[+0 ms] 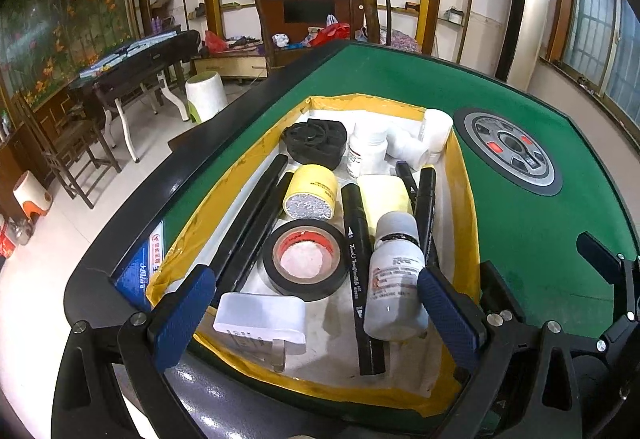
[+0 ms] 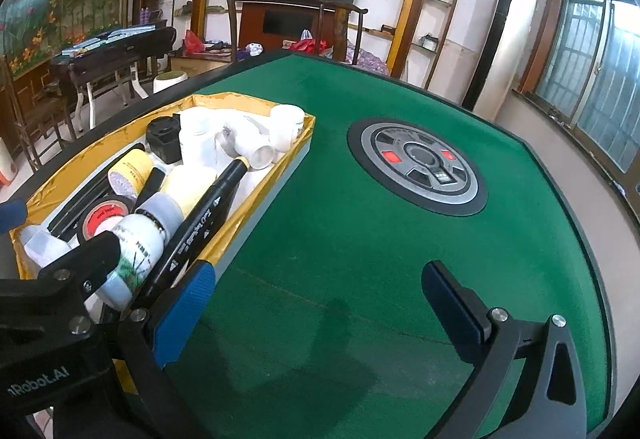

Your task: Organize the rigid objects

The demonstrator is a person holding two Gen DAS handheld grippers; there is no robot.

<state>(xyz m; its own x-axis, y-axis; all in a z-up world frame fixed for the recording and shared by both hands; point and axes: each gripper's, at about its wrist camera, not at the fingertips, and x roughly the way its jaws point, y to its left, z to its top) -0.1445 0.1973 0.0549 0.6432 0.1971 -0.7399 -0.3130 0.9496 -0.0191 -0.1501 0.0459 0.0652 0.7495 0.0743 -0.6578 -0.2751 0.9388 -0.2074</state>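
Blue fingers (image 1: 180, 315) of the left gripper (image 1: 316, 313) sit closest, spread wide and holding nothing. They hang over the near end of the box (image 1: 466, 207), a white tray with yellow tape on its rim. It rests on the green table (image 2: 360, 239).

All the hard things seem to be in the box already, so the job looks nearly done. A white bottle (image 1: 394, 279) with a grey cap lies just beside the right-hand blue finger. Next to it lies a long black marker (image 1: 358, 263). A black tape roll (image 1: 306, 259) and a white plug (image 1: 260, 323) lie between the fingers. Farther back are a yellow tape roll (image 1: 310, 191), a black wheel (image 1: 316, 141) and more white bottles (image 1: 368, 151).

The right gripper (image 2: 320, 307) is spread wide too, and empty. It hovers over bare green table beside the box, and its left finger is very near the box rim.

What could go wrong? The box is packed tight. If the left gripper dips, a finger could bump the bottle and make it roll onto the marker. One marker (image 2: 200, 215) leans up on the box edge, so a knock could tip it out.

A round button panel (image 2: 418, 169) sits in the middle of the table, well apart from the box.
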